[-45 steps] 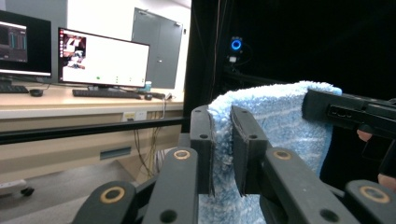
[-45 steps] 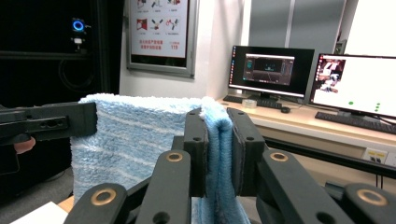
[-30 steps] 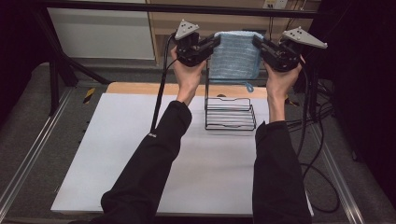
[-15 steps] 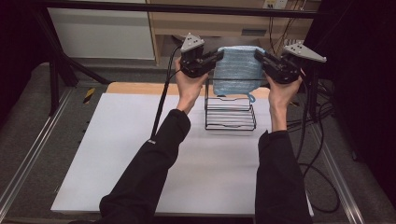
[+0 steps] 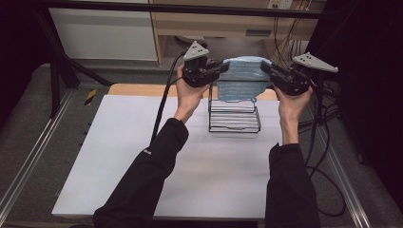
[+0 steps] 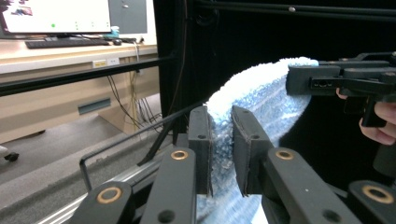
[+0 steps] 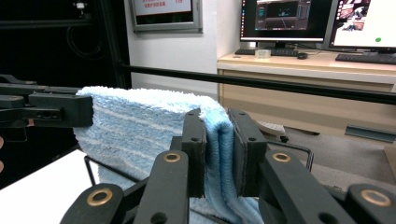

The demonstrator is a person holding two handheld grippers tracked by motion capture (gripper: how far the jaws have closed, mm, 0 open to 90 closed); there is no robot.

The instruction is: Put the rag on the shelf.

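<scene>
A folded light-blue towel [image 5: 243, 78] hangs stretched between my two grippers above a black wire rack [image 5: 234, 116] at the far side of the white table. My left gripper [image 5: 219, 70] is shut on the towel's left end; in the left gripper view the cloth [image 6: 261, 100] is pinched between the jaws [image 6: 220, 144]. My right gripper [image 5: 265, 70] is shut on the towel's right end, and in the right gripper view the folded edge [image 7: 140, 126] is squeezed between its jaws [image 7: 217, 140]. The towel's lower edge overlaps the top of the rack in the high view.
The white table top [image 5: 142, 156] spreads toward me from the rack, with a wooden strip [image 5: 138, 89] along its far edge. Black cables [image 5: 328, 142] trail down at the right. A black frame bar [image 7: 280, 84] and a desk with monitors [image 7: 299, 18] lie beyond.
Both grippers have come down with the towel, from well above the rack to where its lower edge overlaps the rack's top. The grips have not changed.
</scene>
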